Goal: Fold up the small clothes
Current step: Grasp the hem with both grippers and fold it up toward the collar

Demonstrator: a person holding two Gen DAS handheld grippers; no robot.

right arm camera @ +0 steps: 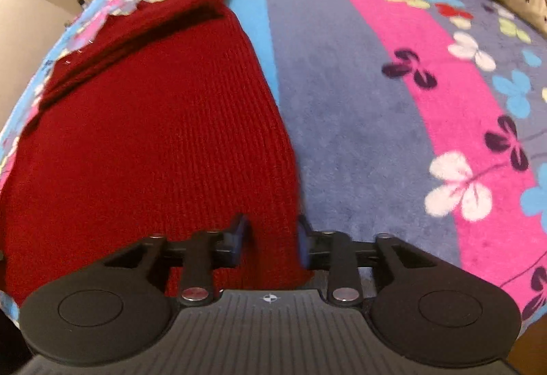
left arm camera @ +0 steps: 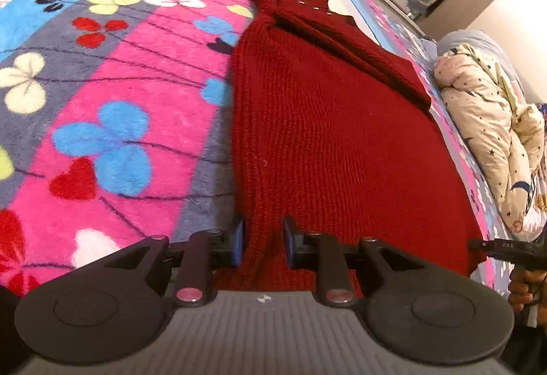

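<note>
The red sweater (left arm camera: 324, 135) lies flat on the flowery blanket (left arm camera: 119, 94), soft and floppy, best held by its near corners, where the 2 grippers, left (left arm camera: 263, 243) and right (right arm camera: 271, 240), sit partly open around the hem, whose edge is hidden.

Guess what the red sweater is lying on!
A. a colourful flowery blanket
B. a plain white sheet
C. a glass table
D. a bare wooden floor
A: the sweater lies spread on a fuzzy blanket striped pink, blue and grey, with flowers and hearts all over it.
</note>
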